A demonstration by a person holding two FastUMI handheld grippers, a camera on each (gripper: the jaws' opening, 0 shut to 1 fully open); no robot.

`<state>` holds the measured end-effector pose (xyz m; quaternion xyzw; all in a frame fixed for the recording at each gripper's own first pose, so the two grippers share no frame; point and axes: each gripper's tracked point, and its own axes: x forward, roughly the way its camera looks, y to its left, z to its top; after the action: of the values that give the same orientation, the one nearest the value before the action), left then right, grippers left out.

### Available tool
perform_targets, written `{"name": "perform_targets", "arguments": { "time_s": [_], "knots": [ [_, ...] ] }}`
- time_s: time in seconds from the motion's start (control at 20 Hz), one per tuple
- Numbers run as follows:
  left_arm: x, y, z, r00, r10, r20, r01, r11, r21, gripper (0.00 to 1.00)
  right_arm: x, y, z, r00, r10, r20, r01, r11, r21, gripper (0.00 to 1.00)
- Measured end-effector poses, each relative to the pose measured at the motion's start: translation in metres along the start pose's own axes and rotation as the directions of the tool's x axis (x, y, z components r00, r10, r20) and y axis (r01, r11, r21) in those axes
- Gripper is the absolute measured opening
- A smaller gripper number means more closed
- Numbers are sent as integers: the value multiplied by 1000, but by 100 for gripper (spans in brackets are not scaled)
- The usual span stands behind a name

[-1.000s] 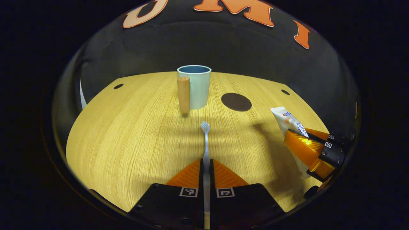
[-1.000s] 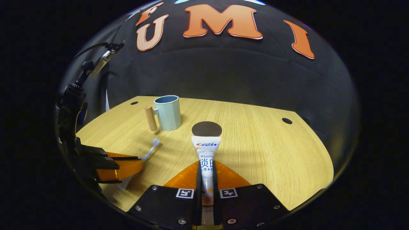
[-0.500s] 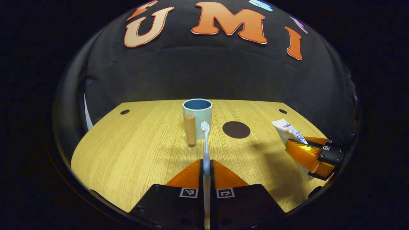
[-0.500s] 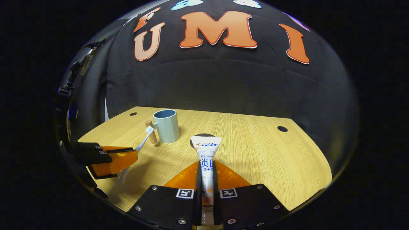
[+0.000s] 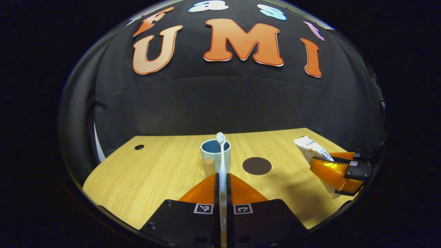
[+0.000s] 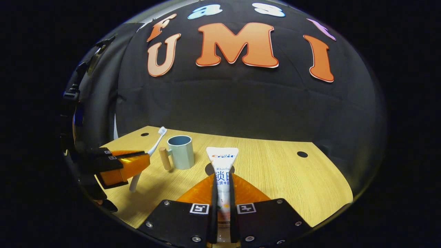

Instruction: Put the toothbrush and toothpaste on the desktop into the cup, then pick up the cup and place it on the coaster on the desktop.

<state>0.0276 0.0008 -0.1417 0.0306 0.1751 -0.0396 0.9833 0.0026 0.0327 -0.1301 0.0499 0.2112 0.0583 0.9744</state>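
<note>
The wooden tabletop (image 5: 151,172) carried everything, pale and grained, with small dark holes near its far corners (image 6: 302,154). The left gripper (image 5: 222,179) was raised above the near edge, both fingers pressed tight on the shaft of the white toothbrush (image 5: 221,155), which stood nearly upright with its bristled head uppermost. In the right gripper view that gripper (image 6: 137,164) showed over the near left part of the tabletop, with the toothbrush (image 6: 153,146) slanting up out of it, head towards the far edge, and the butt of the handle hanging below the fingers, clear of the wood.

The right gripper (image 6: 223,182) was held above the near edge as well, its fingers closed on the toothpaste tube (image 6: 222,162), crimped flat end up. In the left gripper view it (image 5: 327,168) sat over the right edge of the tabletop, the toothpaste tube (image 5: 308,146) tilting up and away from it.

The pale blue-green cup (image 6: 181,151) stood upright towards the far left part of the tabletop, nothing visible inside it, its wooden peg handle (image 6: 164,158) turned towards the left edge. In the left gripper view the cup (image 5: 212,153) stood directly behind the toothbrush.

The round dark coaster (image 5: 256,165) lay flat just to the right of the cup, apart from it and bare; in the right gripper view the coaster (image 6: 207,169) was mostly hidden behind the toothpaste tube.
</note>
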Motion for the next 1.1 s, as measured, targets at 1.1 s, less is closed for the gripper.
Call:
{"name": "perform_targets", "arguments": {
  "time_s": [1.1],
  "knots": [
    [79,35,118,950,53,308,-45,998,-33,6,28,-15,45,994,-42,105,42,999,7,14]
  ]
}}
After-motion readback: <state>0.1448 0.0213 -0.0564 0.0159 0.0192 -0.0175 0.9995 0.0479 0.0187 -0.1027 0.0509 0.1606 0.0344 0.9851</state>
